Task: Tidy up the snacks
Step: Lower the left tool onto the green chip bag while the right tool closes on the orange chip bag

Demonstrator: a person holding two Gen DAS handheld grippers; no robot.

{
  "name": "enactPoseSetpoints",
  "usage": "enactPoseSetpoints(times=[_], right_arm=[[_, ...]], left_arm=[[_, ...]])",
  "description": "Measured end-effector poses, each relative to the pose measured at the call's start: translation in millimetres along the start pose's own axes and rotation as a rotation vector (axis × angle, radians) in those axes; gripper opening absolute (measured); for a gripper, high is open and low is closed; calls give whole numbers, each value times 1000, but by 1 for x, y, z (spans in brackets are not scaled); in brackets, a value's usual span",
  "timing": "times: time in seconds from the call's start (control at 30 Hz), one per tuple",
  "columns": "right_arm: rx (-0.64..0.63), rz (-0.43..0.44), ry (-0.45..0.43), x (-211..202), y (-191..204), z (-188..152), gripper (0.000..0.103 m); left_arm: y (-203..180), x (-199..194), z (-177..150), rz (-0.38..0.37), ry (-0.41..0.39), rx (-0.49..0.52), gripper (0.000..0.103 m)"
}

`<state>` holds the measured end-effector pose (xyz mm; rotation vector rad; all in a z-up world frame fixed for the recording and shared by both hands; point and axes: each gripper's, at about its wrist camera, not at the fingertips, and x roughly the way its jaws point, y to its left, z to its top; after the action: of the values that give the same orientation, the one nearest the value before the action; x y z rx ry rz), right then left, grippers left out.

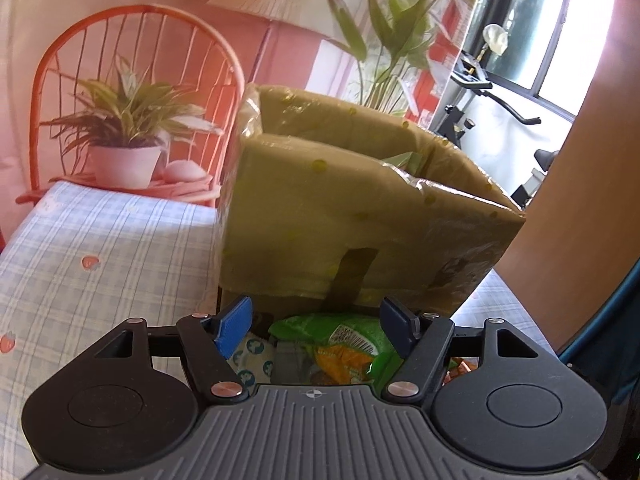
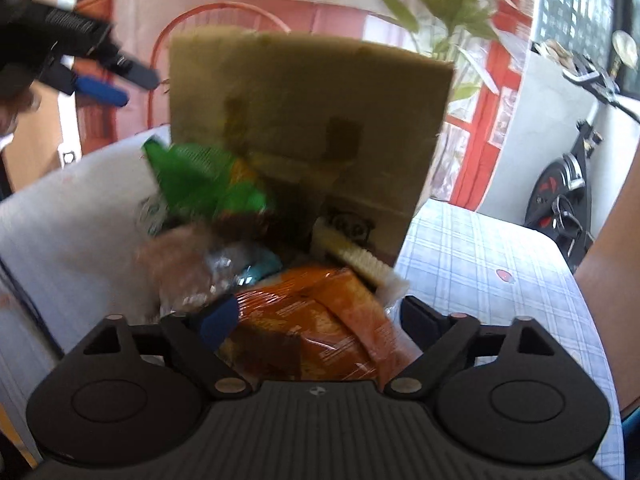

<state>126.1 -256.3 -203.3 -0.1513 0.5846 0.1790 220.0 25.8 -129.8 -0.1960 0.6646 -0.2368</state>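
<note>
Both claws angled down, left claw (image 1: pixel 316 326) over green packet (image 1: pixel 340 344), right claw (image 2: pixel 316 320) agape

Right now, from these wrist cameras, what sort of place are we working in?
Probably a room in a home, not a lab: a table under a checked cloth, an exercise bike by the window, and a backdrop showing a lamp and plants behind the cardboard box.

Both wrist views look forward and down, close upon the shared cardboard box (image 1: pixel 360 200).
</note>
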Motion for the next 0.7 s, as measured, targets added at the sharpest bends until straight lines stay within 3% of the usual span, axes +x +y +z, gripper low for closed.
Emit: enactPoseSetpoints(times=[0.7], right_arm=[[-144,-63,39,-7,-2,-21,95]], left_arm=[[2,6,-11,-10,36,-21,73]])
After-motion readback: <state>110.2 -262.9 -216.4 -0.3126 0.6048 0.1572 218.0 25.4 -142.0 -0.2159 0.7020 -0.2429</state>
